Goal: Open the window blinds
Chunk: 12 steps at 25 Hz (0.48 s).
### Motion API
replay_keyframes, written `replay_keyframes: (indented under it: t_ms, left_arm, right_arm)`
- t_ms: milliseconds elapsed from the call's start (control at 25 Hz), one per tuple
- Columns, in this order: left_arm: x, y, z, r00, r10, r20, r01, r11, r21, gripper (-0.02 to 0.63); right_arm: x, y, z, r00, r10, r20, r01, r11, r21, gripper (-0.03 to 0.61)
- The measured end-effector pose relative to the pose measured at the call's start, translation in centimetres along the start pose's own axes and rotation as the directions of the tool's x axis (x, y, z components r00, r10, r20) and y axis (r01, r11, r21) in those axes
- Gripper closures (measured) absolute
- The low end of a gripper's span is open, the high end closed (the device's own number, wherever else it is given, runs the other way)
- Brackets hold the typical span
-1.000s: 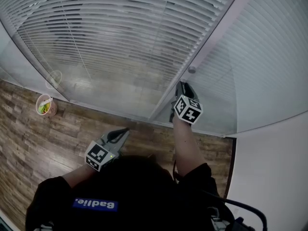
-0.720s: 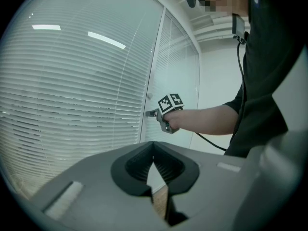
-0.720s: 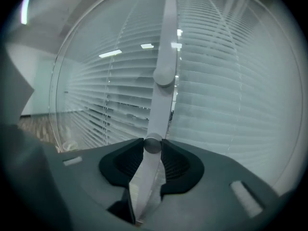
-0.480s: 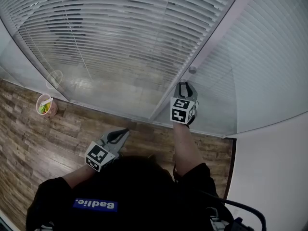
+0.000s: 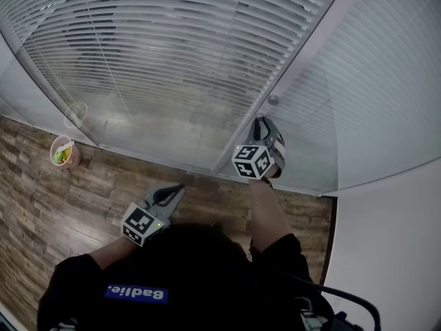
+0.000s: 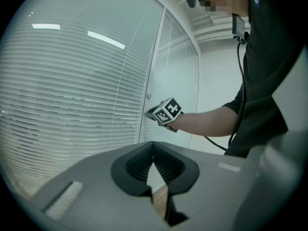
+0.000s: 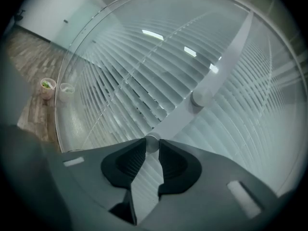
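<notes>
White slatted blinds (image 5: 172,54) hang closed behind glass panes on both sides of a pale upright frame (image 5: 303,54). Two round knobs sit on that frame. The upper knob (image 5: 273,100) (image 7: 201,98) is free. The lower knob (image 7: 152,142) sits between the tips of my right gripper (image 7: 152,146) (image 5: 264,124), whose jaws have just been closing and now press on it. In the left gripper view the right gripper (image 6: 151,112) touches the frame. My left gripper (image 5: 179,188) (image 6: 153,160) hangs shut and empty, low and away from the glass.
A small cup with green contents (image 5: 63,152) (image 7: 47,87) stands on the wood floor (image 5: 83,198) against the glass at the left. A plain white wall (image 5: 393,254) rises at the right. A cable (image 5: 344,296) trails behind the person.
The right gripper has rolled on the spot at the frame, its marker cube swinging round to the left. The left gripper has kept still.
</notes>
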<state>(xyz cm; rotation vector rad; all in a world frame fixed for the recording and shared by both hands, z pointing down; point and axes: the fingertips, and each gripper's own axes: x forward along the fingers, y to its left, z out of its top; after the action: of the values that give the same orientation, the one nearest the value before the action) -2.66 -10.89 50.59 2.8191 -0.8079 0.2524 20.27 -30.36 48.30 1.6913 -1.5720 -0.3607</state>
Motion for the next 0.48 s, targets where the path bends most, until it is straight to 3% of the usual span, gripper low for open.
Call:
replay_keyframes:
  t_ms: [200,280,320,400,480]
  left_arm:
    - [0.5,-0.1,-0.2,1.000,-0.009,0.000,0.009,1.000,0.003,0.614]
    - [0.6,-0.1,-0.3,1.000,-0.009,-0.001,0.009,1.000,0.004,0.614]
    - [0.6,-0.2,-0.3,1.000,-0.009,-0.001,0.009,1.000,0.003,0.614]
    - [0.5,-0.2,-0.1,1.000,-0.007,0.000,0.007,1.000,0.002,0.614]
    - [0.4,-0.2,0.0,1.000,-0.005,0.000,0.005,1.000,0.002,0.614]
  right_arm:
    - [0.2,0.2,-0.2,1.000,-0.001,0.001,0.002,0.999,-0.042,0.492]
    - [0.2,0.2,-0.3,1.000,0.019,0.019,-0.020,0.999,0.044,0.488]
    - [0.1,0.1,-0.3,0.999,0.038,0.036,-0.042,0.991,0.130,0.488]
    - [0.0,-0.2,-0.6,0.994,0.085,0.068,-0.104,0.929,0.355,0.477]
    - [0.3,-0.4,-1.5,0.988,0.126,0.086,-0.153,0.817,0.557,0.433]
